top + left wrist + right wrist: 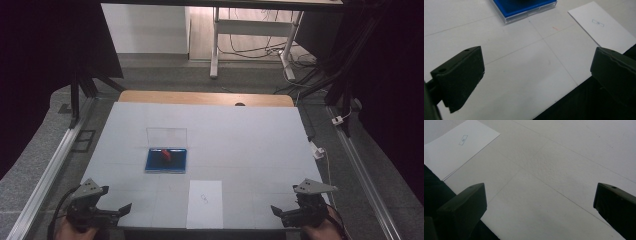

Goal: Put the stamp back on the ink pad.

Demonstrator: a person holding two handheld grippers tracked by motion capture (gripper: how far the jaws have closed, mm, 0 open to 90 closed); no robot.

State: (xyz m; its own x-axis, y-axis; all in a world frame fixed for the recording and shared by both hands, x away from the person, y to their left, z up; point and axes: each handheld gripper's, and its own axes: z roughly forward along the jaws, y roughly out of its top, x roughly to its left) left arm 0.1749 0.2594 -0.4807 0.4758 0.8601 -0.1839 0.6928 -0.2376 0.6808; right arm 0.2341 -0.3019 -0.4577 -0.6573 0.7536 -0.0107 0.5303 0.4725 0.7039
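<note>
The surface [250, 135] is a pale grey-white board scored with faint grid lines, laid on a wooden top whose far edge shows as a tan strip [205, 97]. Left of its middle sits an open case with a blue tray [165, 161] and a clear lid [166, 136] standing upright at its far side; a small red object [166, 154] lies in the tray. Nearer the front edge, just right of the case, lies a white sheet of paper [205, 203] with a small printed mark. The left hand-held gripper [112, 214] hangs at the front left corner with its jaws wide apart and nothing between them; the right hand-held gripper [281, 214] hangs at the front right corner, jaws likewise spread and empty. Both are well apart from the case. Around the surface the floor is grey carpet [165, 77], with metal rails [47, 175] along each side, dark curtains, and beyond, a white-legged desk [215, 45] with loose cables [260, 50] beneath.
</note>
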